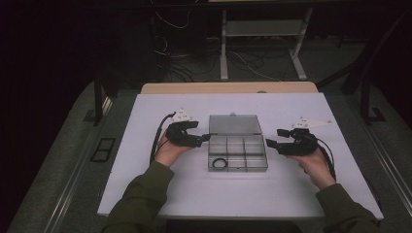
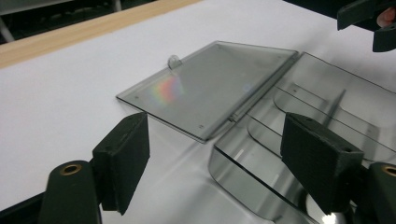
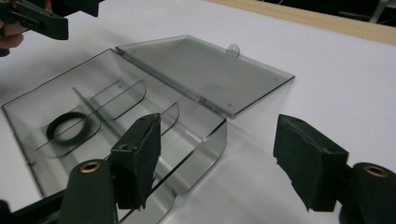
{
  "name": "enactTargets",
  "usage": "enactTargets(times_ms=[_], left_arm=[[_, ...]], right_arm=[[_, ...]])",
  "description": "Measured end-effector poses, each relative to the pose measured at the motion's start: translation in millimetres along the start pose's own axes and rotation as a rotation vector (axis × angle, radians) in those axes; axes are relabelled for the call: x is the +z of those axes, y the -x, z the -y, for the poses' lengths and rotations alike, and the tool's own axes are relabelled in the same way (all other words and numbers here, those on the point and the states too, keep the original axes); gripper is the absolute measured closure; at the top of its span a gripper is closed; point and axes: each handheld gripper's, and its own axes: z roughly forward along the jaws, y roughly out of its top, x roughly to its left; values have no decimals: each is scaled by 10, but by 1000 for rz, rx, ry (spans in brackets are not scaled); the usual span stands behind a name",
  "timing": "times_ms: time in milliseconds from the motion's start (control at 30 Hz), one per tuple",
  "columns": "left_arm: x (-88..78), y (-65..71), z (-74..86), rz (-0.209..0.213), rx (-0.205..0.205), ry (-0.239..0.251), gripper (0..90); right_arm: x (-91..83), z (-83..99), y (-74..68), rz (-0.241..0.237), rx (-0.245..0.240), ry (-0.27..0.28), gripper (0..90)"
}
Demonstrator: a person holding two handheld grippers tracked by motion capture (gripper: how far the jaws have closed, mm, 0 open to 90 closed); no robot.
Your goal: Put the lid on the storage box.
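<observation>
A clear grey compartment box stands open at the middle of the white table, its lid lying flat behind it. A black ring lies in the front left compartment. My left gripper is at the box's left side, open. In the left gripper view its fingers straddle the box's corner wall without pressing it. My right gripper hovers open at the box's right side. In the right gripper view the box's near corner sits between its fingers, and the ring lies farther in.
The white board has bare room in front of the box and on both sides. A wooden table edge runs behind it. Beyond stand metal table legs and loose cables on a dark floor.
</observation>
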Motion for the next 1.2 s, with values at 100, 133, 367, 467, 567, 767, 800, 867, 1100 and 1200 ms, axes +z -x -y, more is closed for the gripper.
enactTargets(times_ms=[100, 133, 367, 467, 567, 767, 800, 867, 1100, 1200], left_arm=[[19, -27, -23, -17, -13, 5, 267], [26, -36, -30, -21, -16, 8, 280], [106, -85, -57, -39, -34, 4, 373], [144, -101, -73, -52, -26, -1, 413], [181, -120, -94, -62, -22, -9, 450], [267, -191, -135, -84, -34, 3, 538], [280, -205, -140, -85, -35, 0, 553], [316, -225, -140, -86, -39, -1, 597], [423, -316, -47, -90, -50, -40, 790], [466, -369, 11, -82, -67, -64, 873]], right_arm=[[52, -69, 32, 1, 4, 5, 341], [71, -91, 42, 5, 3, 6, 351], [194, -239, 101, 26, -14, 9, 470], [255, -285, 139, 32, -11, 8, 519], [316, -317, 184, 26, -5, 1, 572], [414, -383, 277, 1, 14, -15, 675], [425, -401, 293, 0, 14, -14, 696], [450, -432, 320, -3, 21, -11, 719], [574, -432, 424, -1, 25, -22, 844], [624, -382, 468, -4, 31, -58, 893]])
